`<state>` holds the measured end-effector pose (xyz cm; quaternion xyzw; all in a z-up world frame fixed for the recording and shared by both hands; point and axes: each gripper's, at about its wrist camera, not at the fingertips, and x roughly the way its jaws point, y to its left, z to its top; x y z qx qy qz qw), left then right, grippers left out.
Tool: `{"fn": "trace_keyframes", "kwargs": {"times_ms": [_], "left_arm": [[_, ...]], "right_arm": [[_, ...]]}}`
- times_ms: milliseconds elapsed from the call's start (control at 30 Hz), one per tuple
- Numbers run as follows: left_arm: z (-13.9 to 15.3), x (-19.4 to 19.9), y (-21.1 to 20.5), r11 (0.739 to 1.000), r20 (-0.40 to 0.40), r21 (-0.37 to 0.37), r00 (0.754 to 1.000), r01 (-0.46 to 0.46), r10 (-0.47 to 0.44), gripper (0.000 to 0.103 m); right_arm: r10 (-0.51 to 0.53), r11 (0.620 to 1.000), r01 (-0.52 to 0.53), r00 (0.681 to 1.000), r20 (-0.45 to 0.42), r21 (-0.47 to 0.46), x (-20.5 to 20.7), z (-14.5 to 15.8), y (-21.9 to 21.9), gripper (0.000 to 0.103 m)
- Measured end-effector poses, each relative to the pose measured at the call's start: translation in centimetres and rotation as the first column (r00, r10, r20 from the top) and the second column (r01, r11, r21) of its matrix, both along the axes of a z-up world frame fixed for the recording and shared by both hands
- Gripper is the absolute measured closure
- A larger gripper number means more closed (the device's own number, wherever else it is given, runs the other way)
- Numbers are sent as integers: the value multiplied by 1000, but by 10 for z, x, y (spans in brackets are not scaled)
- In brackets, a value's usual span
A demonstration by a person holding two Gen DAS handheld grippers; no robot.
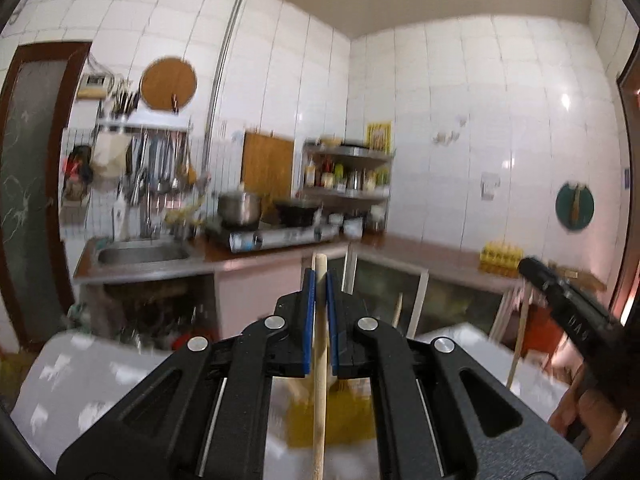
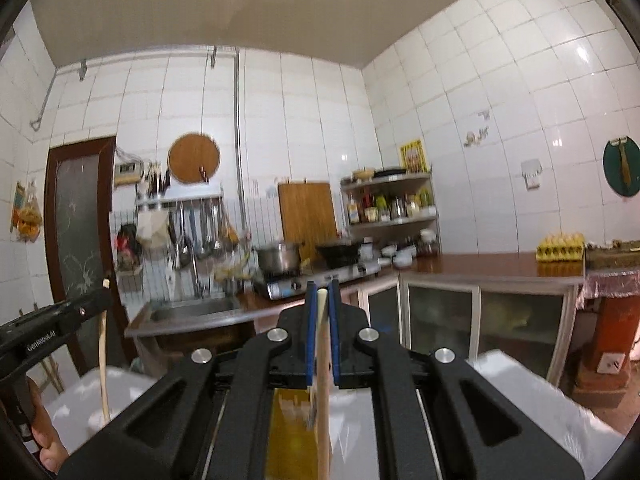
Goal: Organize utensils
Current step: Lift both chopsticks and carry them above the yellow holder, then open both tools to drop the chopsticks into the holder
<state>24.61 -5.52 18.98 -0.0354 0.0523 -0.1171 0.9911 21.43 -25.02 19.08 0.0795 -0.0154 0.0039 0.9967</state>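
The left gripper [image 1: 320,280] has its jaws pinching a wooden stick [image 1: 319,380] that stands upright between the blue pads, above a white table [image 1: 80,380] and a blurred yellow thing [image 1: 332,420]. The right gripper [image 2: 322,292] likewise has its jaws pinched on a second stick [image 2: 322,360], also upright over the table. Behind both lie a sink [image 2: 192,308], a stove [image 2: 316,276] and a tiled wall [image 2: 500,120].
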Motion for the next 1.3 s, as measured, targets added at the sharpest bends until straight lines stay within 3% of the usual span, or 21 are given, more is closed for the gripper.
{"fn": "trace_keyframes", "kwargs": {"times_ms": [167,367,567,900,1033,1100,1167,1200,1233,1267,1300], "left_arm": [[30,46,-13,999,88,-44,996,4,-1,98],[23,105,-29,997,102,-72,994,-34,42,98],[-7,145,-45,997,68,-43,996,-61,64,98],[-66,152,-57,996,18,32,997,-77,77,98],[-75,152,-49,995,-27,24,995,-99,99,97],[-75,149,-45,994,-47,31,994,-102,103,84],[-70,139,-38,992,-58,39,991,-117,119,43],[-66,128,-33,990,-51,46,989,-134,136,39],[-62,119,-30,988,-47,58,988,-145,147,34],[-57,109,-26,985,-45,80,986,-154,158,28],[-53,102,-23,983,-47,95,986,-157,162,24]], "right_arm": [[4,999,-7,998,69,44,44,33,-1,97],[16,996,-25,994,111,82,93,41,8,97],[28,997,-34,996,84,73,130,11,23,97],[27,999,-27,1000,-14,17,148,-42,19,97],[31,1000,-31,997,-72,3,148,-55,18,97],[22,1000,-24,996,-88,-20,144,-58,21,96],[17,999,-23,991,-133,-43,140,-59,21,89],[15,999,-22,989,-149,-42,137,-59,20,80],[7,999,-13,987,-161,-38,131,-59,17,54],[-7,999,2,986,-168,-32,121,-59,14,44],[-15,999,9,984,-176,-34,117,-59,12,44]]}}
